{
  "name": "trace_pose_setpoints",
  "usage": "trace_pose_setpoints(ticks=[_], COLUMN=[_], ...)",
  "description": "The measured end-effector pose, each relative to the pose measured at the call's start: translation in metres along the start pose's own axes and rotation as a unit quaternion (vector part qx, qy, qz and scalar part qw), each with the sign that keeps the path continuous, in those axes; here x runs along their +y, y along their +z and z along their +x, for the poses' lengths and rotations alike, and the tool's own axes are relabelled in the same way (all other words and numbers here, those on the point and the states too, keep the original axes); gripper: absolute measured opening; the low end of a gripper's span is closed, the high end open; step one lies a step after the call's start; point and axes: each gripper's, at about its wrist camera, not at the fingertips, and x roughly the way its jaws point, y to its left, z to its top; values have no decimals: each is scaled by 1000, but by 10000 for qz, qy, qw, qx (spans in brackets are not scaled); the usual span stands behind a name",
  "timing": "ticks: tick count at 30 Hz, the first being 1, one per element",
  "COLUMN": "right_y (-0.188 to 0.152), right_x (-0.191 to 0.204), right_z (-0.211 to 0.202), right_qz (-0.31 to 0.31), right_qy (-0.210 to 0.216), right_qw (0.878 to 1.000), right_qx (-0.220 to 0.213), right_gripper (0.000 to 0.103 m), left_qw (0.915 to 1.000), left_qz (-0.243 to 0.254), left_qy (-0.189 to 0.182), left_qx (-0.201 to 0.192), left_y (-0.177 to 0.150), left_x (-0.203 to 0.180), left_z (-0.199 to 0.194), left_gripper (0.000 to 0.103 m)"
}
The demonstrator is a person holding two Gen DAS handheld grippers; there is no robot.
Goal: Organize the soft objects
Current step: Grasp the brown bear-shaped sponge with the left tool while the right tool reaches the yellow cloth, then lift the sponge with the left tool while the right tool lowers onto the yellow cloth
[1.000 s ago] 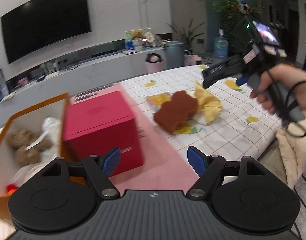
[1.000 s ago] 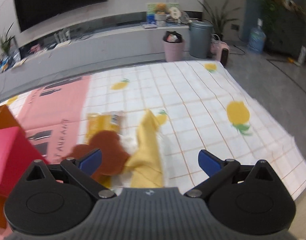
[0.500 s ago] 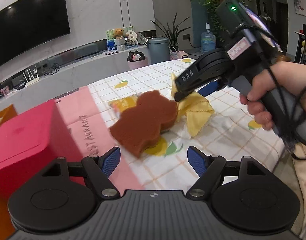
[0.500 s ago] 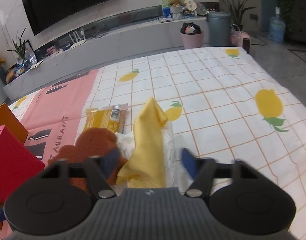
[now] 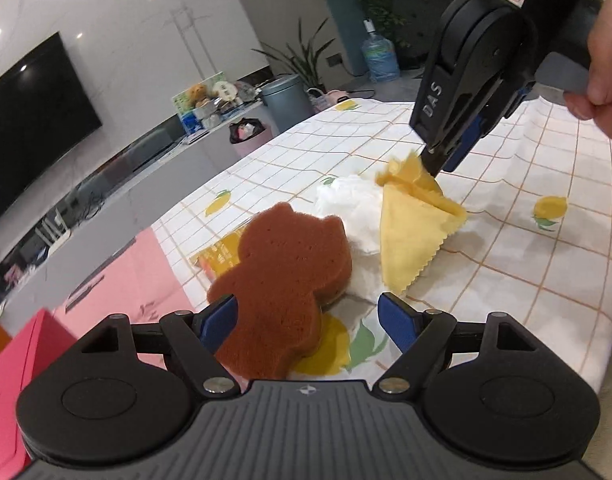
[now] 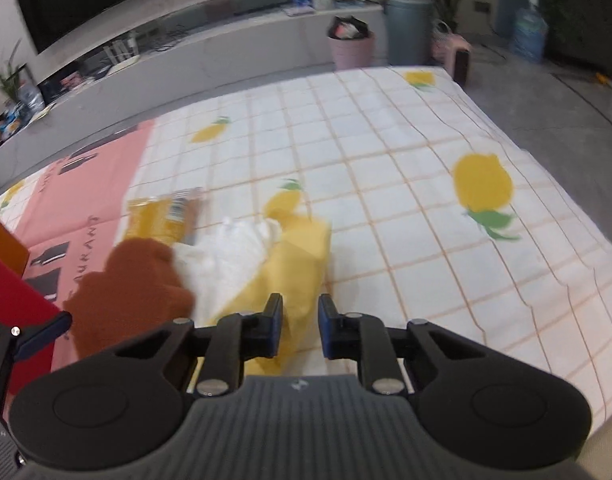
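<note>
Two grippers: left gripper (image 5: 310,322) fingers wide around brown sponge (image 5: 284,276), right gripper (image 6: 300,330) fingers pinching yellow cloth (image 6: 294,264)

Both wrist views closely share the brown sponge (image 5: 284,276).

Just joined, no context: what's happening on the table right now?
A person works two handheld grippers over a small pile of soft things. The right gripper has its fingers nearly closed on a corner of the yellow cloth. The left gripper is open, straddling the brown bear-shaped sponge, not gripping. White crumpled tissue lies between the two.
</note>
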Motion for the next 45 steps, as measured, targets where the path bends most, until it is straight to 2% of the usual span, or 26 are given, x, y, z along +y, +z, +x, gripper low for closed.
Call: trace_pose_setpoints(ticks=[5, 9, 12, 14, 16, 21, 22, 23, 24, 25, 26, 28, 31, 36, 39, 40, 42, 43, 45], right_y=[0, 0, 0, 0, 0, -1, -2, -3, -4, -4, -4, -3, 1, 1, -1, -2, -5, -6, -7], right_x=[-11, -11, -24, -37, -44, -36, -33, -30, -28, -28, -29, -29, -29, -40, -39, -39, -45, -50, -55], right_z=[5, 11, 14, 14, 13, 21, 23, 26, 28, 31, 32, 30, 21, 5, -1, -1, 0, 2, 6], right_qz=[220, 228, 670, 1119, 1459, 1677, 1623, 1587, 1598, 1610, 1590, 1441, 1114, 1079, 773, 756, 1103, 1386, 1788], right_qy=[68, 126, 129, 259, 415, 946, 955, 943, 899, 868, 846, 709, 426, 304, 66, 50, 239, 405, 667], right_qw=[9997, 9994, 9974, 9932, 9883, 9809, 9817, 9824, 9826, 9826, 9831, 9865, 9927, 9936, 9968, 9968, 9933, 9892, 9812], right_qx=[77, 206, 235, 199, 144, 283, 299, 298, 298, 320, 334, 309, 155, 128, 216, 251, 241, 263, 297], right_gripper=[16, 18, 28, 52, 61, 62, 60, 49, 42, 27, 18, 14, 13, 12, 12, 18, 44, 65, 67], left_qw=[9994, 9986, 9979, 9977, 9973, 9959, 9959, 9953, 9948, 9943, 9937, 9937, 9970, 9994, 9993, 9992, 9992, 9992, 9995], left_qz=[-47, -233, -188, -194, -277, -560, -616, -684, -749, -845, -959, -1011, -750, -324, -200, -161, -104, -74, -25], left_qy=[292, 431, 571, 606, 641, 702, 654, 674, 691, 642, 581, 472, 208, -10, -164, -226, -248, -265, -225], left_qx=[156, 219, 232, 237, 227, 145, 142, 122, 85, 59, 39, -30, 1, 135, 259, 276, 295, 275, 208], left_y=[4, 8, 7, 6, 4, -1, -2, -4, -5, -7, -9, -13, -20, -36, -45, -48, -49, -49, -47], left_x=[7, 13, 14, 15, 16, 20, 21, 23, 24, 26, 27, 29, 23, 3, -10, -14, -18, -19, -17], left_z=[20, 32, 36, 38, 38, 36, 35, 33, 31, 28, 25, 16, -1, -35, -58, -65, -73, -74, -73], left_gripper=[94, 99, 100, 102, 102, 101, 95, 89, 88, 86, 84, 80, 80, 79, 79, 80, 87, 88, 90])
